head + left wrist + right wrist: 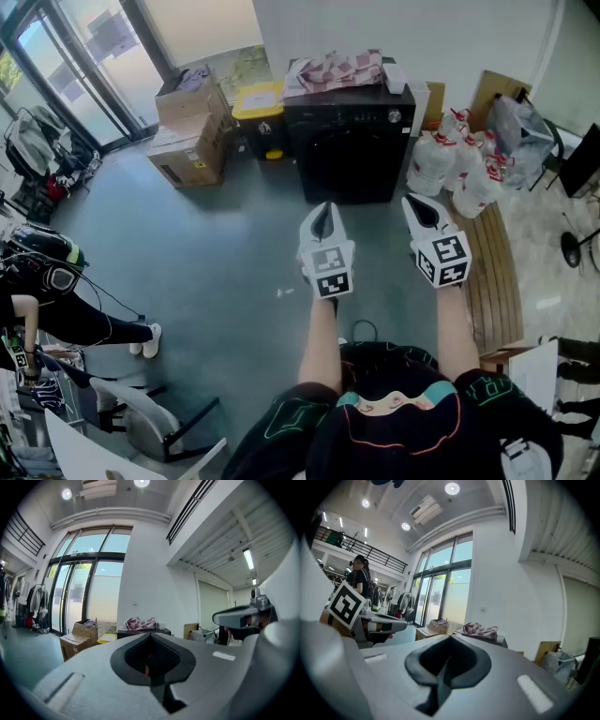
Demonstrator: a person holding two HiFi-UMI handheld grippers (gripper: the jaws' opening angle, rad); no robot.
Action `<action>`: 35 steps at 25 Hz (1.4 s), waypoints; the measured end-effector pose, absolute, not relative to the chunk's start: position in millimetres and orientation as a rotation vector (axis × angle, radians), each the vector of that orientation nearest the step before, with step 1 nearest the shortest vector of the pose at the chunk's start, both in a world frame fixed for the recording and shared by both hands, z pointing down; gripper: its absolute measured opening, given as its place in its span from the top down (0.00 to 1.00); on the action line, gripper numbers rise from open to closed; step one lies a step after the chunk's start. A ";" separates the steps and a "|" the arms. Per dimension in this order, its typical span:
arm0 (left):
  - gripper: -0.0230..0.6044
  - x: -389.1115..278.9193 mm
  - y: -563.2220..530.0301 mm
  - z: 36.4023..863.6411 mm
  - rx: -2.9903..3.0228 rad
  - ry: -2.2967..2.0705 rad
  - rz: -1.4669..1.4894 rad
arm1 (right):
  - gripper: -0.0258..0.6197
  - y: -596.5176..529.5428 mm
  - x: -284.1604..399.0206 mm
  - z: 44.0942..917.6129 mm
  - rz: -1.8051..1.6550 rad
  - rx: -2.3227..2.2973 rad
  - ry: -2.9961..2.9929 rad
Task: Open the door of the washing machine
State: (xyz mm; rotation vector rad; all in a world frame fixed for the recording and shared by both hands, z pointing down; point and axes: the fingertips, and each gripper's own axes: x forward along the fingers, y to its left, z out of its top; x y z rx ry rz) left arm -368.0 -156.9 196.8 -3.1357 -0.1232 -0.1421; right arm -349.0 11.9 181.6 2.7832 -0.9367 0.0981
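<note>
Approaching: faced washing machine (349,112) at twelve o'clock, well apart, door (347,167) shut.
Left gripper (323,216): clamped shut, held nothing.
Right gripper (423,205): clamped shut, held nothing.
Next: probably called for closing in, spreading jaws.

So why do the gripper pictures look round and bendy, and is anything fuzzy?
Left gripper view: a wide lens leaves black corners and bows the window frames; the left gripper close up looks soft. Right gripper view: same round edge, and the ceiling lights glare white. Head view: sharp and evenly lit, though the black washing machine shows little detail.
</note>
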 end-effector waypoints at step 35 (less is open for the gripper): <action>0.95 -90.2 -209.3 343.0 -3.044 -0.153 -0.681 | 0.96 -2.5 -29.6 314.1 0.536 3.060 -0.757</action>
